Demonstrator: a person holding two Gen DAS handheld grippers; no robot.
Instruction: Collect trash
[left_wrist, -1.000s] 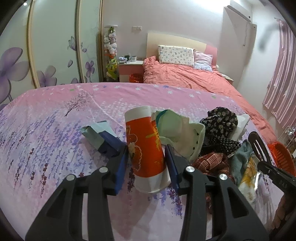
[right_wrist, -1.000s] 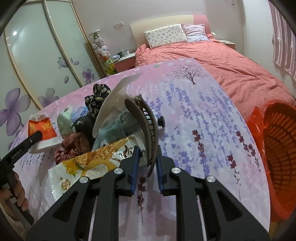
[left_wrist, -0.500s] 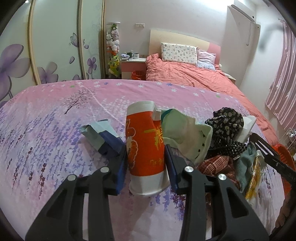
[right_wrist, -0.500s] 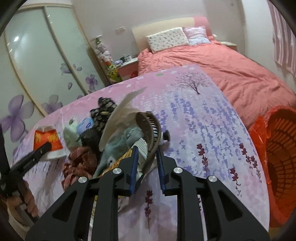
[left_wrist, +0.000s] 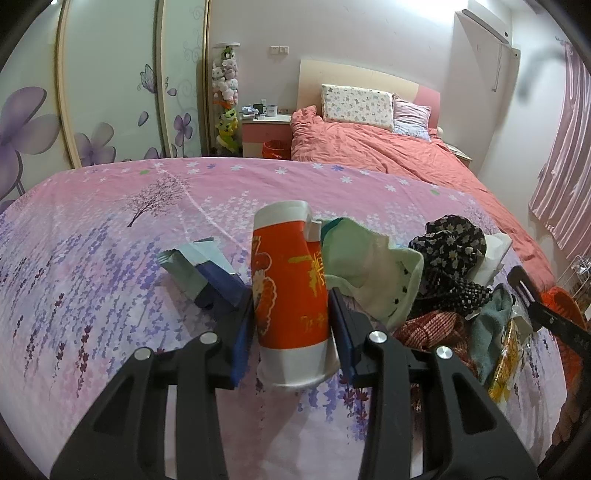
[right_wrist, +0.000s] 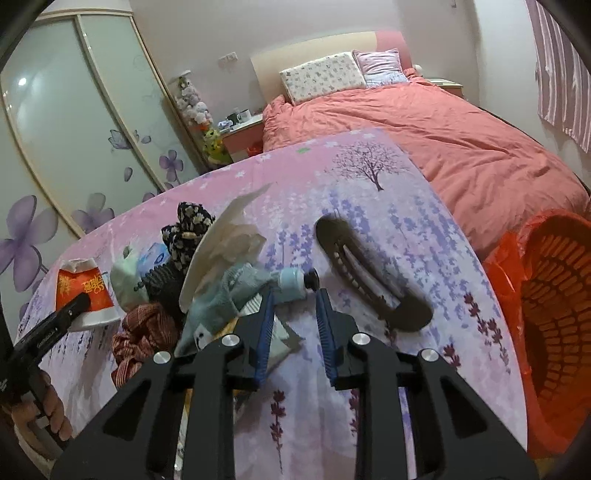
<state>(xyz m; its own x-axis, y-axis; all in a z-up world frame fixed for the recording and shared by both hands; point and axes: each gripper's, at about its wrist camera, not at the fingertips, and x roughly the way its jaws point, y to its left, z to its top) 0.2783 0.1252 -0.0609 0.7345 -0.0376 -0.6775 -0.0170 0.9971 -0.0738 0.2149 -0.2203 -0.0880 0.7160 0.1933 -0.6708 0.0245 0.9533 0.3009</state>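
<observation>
Left wrist view: left gripper (left_wrist: 291, 321) clamps the paper cup (left_wrist: 290, 280) mid-body (light, crushable; grip gently). Right gripper (right_wrist: 293, 317) stands part-open, empty.

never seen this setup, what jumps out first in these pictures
An orange-and-white crushed paper cup stands squeezed in the left gripper, above the lavender-print pink sheet. A dark brown plastic hair clip lies beyond the right gripper, whose jaws stand empty. An orange mesh basket sits far right.

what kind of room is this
A bedroom, most likely: a bed with pillows against a headboard, a sliding wardrobe with flower-print doors, and a bedside table.
</observation>
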